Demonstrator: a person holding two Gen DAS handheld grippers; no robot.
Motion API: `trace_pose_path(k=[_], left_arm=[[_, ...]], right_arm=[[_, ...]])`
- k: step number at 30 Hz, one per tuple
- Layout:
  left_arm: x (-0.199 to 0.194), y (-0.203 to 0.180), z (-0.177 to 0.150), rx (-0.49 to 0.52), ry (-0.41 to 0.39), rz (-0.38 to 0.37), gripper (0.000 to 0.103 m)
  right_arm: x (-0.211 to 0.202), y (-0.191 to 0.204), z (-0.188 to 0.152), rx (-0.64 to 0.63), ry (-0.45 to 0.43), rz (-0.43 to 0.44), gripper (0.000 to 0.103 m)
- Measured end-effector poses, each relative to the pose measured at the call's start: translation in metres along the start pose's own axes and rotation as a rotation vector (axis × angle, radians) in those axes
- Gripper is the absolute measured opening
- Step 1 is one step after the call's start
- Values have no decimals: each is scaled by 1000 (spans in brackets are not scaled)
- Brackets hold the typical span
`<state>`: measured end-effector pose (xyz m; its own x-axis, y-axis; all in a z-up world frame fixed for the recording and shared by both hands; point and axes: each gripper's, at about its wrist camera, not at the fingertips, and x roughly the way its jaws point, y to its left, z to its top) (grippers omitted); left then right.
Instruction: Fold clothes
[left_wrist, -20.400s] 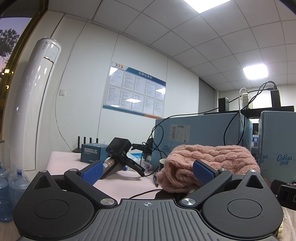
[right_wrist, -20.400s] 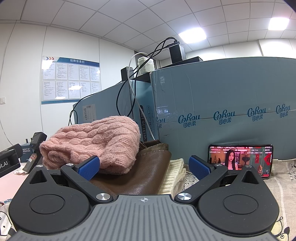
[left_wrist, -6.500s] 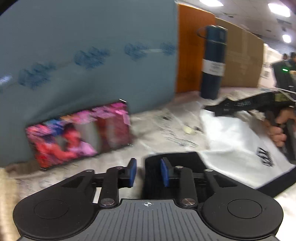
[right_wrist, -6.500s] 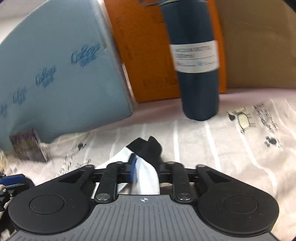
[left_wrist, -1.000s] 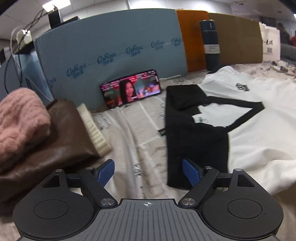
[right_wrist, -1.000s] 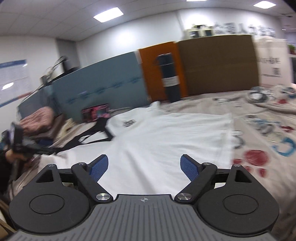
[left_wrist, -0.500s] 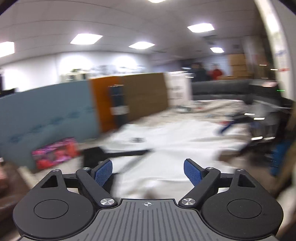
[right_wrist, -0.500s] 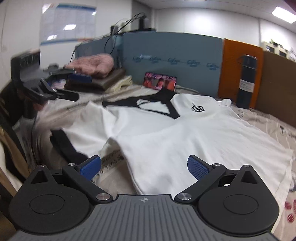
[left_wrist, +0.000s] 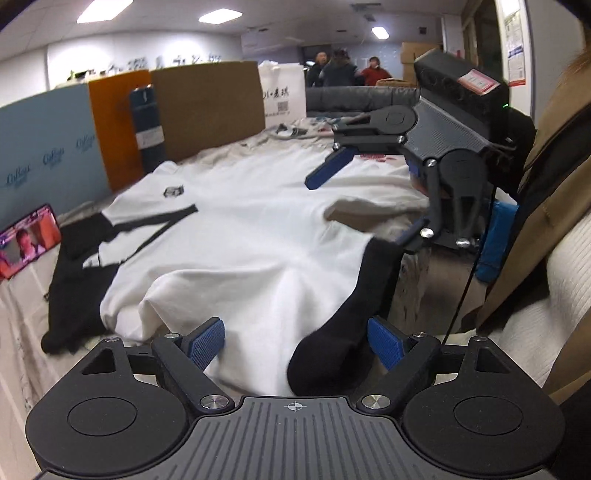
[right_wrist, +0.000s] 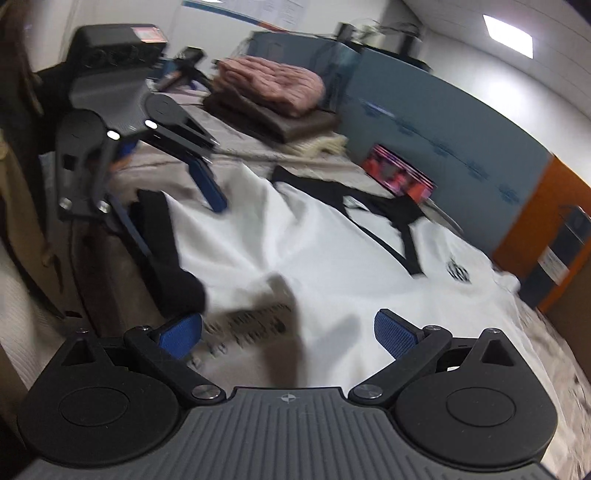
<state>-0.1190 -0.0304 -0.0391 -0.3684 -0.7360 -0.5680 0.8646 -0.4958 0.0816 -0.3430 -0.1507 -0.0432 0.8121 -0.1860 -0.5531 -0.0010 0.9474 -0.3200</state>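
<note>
A white T-shirt (left_wrist: 236, 229) with black trim lies spread on the cloth-covered table; it also shows in the right wrist view (right_wrist: 332, 266). Its near black sleeve cuff (left_wrist: 347, 310) hangs at the table's front edge and shows in the right wrist view (right_wrist: 162, 240). My left gripper (left_wrist: 295, 341) is open and empty, its blue pads either side of that cuff. My right gripper (right_wrist: 288, 332) is open and empty, low over the shirt's near hem. Each gripper shows in the other's view, the right one (left_wrist: 365, 195) and the left one (right_wrist: 177, 195).
A phone (left_wrist: 26, 240) with a bright screen leans on the blue panel (left_wrist: 40, 155) at the back. A dark bottle (left_wrist: 147, 125) stands by orange and brown boards. Folded pink knit and brown clothes (right_wrist: 269, 92) are stacked at the table's far end. A person in beige (left_wrist: 546, 229) is close on the right.
Both grippers have swung round and come down to the shirt's near edge. The left now straddles the black sleeve cuff; the right sits low over the hem. Both stay open.
</note>
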Motion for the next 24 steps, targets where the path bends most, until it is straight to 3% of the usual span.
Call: trace_pose_path(k=[5, 6, 7, 9, 10, 12, 13, 19, 21, 23, 24], left_arm=[[-3, 3, -5, -10, -1, -5, 87], [-2, 4, -4, -10, -2, -6, 87], [-2, 4, -4, -7, -5, -5, 87], [-3, 4, -3, -5, -15, -5, 87], [-2, 4, -2, -3, -21, -6, 87], [0, 4, 0, 6, -35, 4, 87], [0, 4, 1, 10, -43, 8, 87], [-2, 7, 7, 36, -88, 43, 86], [-1, 9, 10, 41, -107, 66, 75], [0, 13, 12, 40, -120, 80, 27], [1, 16, 14, 34, -122, 82, 20]], right_arm=[[10, 9, 7, -71, -47, 95, 97], [11, 10, 8, -76, -52, 108, 91], [11, 9, 8, -75, -57, 121, 85], [8, 7, 8, -55, -65, 144, 59], [7, 7, 9, -51, -66, 153, 52], [3, 7, 10, -34, -77, 179, 23], [1, 6, 11, -15, -91, 178, 16], [-10, -22, 6, 186, -214, 133, 12], [-12, -29, 3, 240, -239, 130, 12], [-15, -31, 2, 269, -260, 136, 12], [-16, -31, 1, 276, -267, 136, 12]])
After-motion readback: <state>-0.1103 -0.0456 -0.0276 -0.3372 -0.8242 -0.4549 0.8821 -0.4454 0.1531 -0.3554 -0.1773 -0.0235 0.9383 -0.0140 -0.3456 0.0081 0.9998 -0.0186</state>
